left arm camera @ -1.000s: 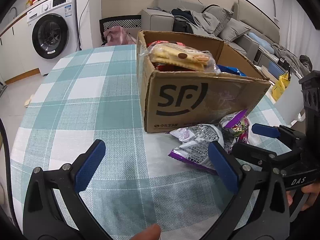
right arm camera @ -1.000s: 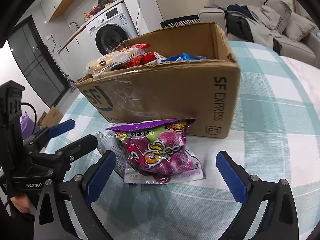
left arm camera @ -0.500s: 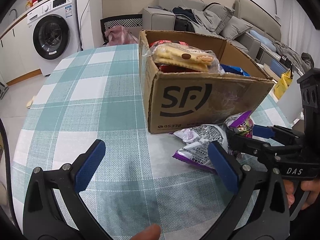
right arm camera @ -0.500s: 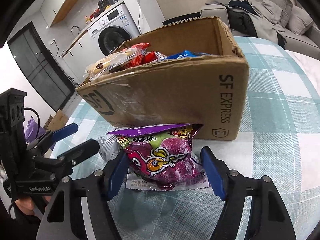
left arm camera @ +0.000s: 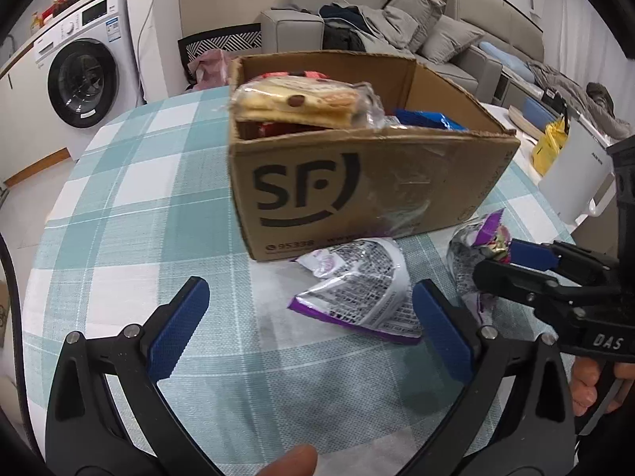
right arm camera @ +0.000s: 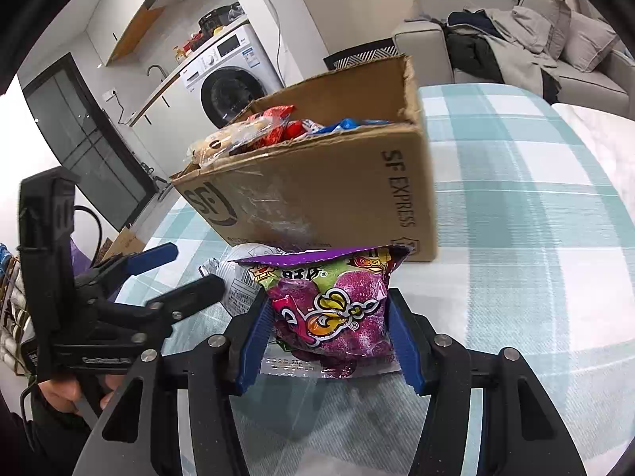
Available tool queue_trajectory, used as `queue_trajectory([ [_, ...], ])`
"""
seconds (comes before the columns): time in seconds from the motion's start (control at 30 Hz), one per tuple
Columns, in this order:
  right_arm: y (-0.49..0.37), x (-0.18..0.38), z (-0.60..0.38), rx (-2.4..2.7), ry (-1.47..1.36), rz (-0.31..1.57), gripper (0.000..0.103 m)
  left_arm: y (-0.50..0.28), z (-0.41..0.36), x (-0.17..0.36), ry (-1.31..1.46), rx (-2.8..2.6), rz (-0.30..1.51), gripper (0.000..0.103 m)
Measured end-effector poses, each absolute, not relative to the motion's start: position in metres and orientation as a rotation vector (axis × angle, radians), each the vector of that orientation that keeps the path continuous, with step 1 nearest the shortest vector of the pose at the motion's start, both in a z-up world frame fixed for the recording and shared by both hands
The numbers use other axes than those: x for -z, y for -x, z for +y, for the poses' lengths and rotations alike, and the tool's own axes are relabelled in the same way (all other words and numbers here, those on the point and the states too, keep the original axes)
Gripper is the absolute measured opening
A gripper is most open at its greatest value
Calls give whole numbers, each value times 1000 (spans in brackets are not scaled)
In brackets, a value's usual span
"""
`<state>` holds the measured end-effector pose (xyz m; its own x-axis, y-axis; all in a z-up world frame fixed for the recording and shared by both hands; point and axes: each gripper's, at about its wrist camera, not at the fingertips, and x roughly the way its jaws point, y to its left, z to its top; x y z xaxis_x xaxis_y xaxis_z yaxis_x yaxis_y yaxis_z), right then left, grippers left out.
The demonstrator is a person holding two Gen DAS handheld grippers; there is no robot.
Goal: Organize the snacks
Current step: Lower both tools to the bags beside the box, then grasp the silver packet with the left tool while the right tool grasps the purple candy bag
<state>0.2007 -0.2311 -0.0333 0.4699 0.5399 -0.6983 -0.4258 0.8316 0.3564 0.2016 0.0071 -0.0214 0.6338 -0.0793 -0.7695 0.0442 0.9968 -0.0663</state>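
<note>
Right gripper (right arm camera: pixel 329 333) jaws closing on purple candy bag (right arm camera: pixel 331 309); left gripper (left arm camera: pixel 309 329) wide, empty. Squeeze too hard and your puffy bag may squirt out.

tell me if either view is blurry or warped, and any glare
Left wrist view: cardboard box and cookie pack are slightly motion-smeared, with sheen on the box's tape; left gripper sharp. Right wrist view: purple snack bag crisp, glossy. Both show fisheye bending and dark corner vignettes.

Right tool (right arm camera: pixel 324 331), wide a second ago, now closing against the purple snack bag (right arm camera: pixel 329 309).
</note>
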Motion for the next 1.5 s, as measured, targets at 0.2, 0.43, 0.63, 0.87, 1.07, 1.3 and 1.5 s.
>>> queue_trajectory([
  [0.2, -191, 31, -244, -571, -149, 895, 57, -213, -13, 33, 15, 83, 926, 102],
  [0.43, -190, 31, -253, -556, -167, 898, 57, -219, -26, 43, 5, 111, 969, 80],
  [0.63, -187, 28, -256, -532, -146, 898, 57, -221, -28, 47, 39, 150, 968, 66],
  [0.87, -183, 22, -257, -517, -132, 889, 57, -213, -24, 44, 81, 198, 948, 52],
  [1.07, -179, 18, -260, -508, -130, 881, 57, -200, -19, 40, 80, 216, 924, 51],
  [1.3, -174, 14, -259, -496, -107, 869, 57, -178, -12, 33, 88, 215, 895, 50],
  [1.5, -168, 10, -258, -496, -98, 853, 57, -162, 0, 19, 109, 203, 864, 50],
])
